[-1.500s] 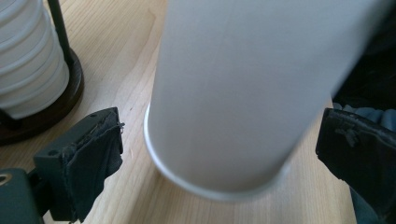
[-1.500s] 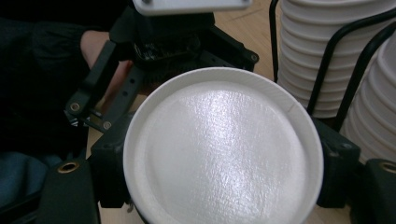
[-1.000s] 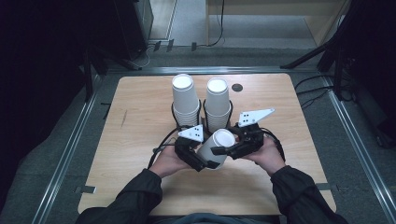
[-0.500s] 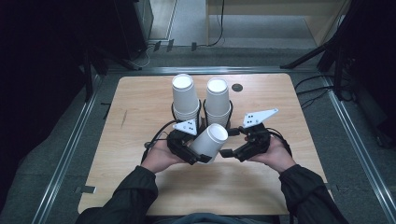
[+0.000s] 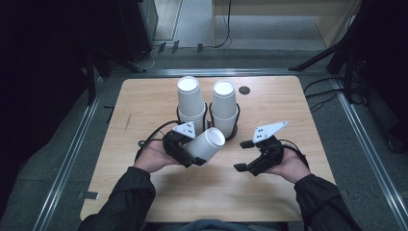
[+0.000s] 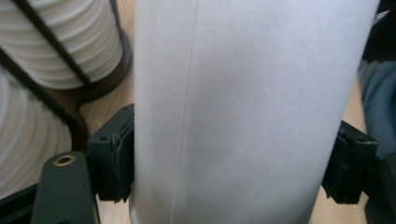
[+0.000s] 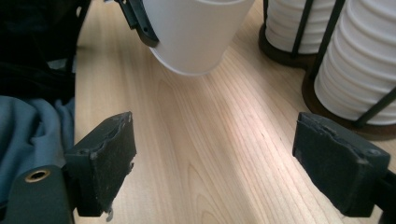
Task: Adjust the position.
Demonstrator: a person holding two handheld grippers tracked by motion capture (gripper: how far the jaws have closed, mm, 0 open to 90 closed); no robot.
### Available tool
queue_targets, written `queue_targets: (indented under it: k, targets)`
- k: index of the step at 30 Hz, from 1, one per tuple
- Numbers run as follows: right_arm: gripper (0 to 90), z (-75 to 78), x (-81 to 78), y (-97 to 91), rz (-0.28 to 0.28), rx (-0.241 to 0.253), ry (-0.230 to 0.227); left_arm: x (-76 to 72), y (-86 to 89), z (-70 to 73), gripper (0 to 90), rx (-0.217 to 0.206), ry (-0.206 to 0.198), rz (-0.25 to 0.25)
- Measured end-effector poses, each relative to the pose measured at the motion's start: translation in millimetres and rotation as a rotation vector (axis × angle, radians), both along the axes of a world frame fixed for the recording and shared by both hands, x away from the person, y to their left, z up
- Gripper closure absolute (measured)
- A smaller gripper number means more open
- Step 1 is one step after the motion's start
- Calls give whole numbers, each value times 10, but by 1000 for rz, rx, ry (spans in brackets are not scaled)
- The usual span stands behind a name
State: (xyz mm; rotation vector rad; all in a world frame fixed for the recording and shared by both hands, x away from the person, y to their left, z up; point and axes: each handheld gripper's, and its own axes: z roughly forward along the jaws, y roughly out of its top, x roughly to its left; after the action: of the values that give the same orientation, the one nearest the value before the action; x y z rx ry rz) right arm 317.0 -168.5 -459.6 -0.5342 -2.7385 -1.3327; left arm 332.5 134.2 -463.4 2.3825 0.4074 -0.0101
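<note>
Left claw point(image 5: 190, 153): clamped on one white paper cup point(image 5: 207, 144), tilted, centre frame. Right claw point(image 5: 248, 156): jaws just spread wide, nothing between them, now drawn off right of the cup I shared a second ago. Handover done; two racked cup stacks point(image 5: 191, 98) above.

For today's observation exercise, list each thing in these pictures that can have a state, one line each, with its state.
Loose paper cup: tilted, clamped in the left gripper, off the stacks.
Left gripper: jaws shut on the cup's wall.
Right gripper: jaws wide open, nothing between them; they have just been opening.
Left cup stack: upright in its wire holder.
Right cup stack: upright in its wire holder.
</note>
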Motion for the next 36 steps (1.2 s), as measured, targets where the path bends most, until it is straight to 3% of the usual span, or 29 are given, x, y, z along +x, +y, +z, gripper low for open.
queue_targets:
  k: [3,7,21,26,36]
  targets:
    - [134,-54,36,39,2,-21,9,15,-4,-24,208,38,-1,13]
    - [136,-101,90,94,13,-35,18,38,-14,-60,208,22,52,-3]
    - [136,-67,145,193,38,-11,-7,0,-182,-148,207,96,42,-55]
    - [136,-75,133,238,85,-33,-2,-16,-247,-162,206,104,61,-98]
    - [136,-53,74,355,147,-44,-33,-90,-425,-179,199,132,80,-179]
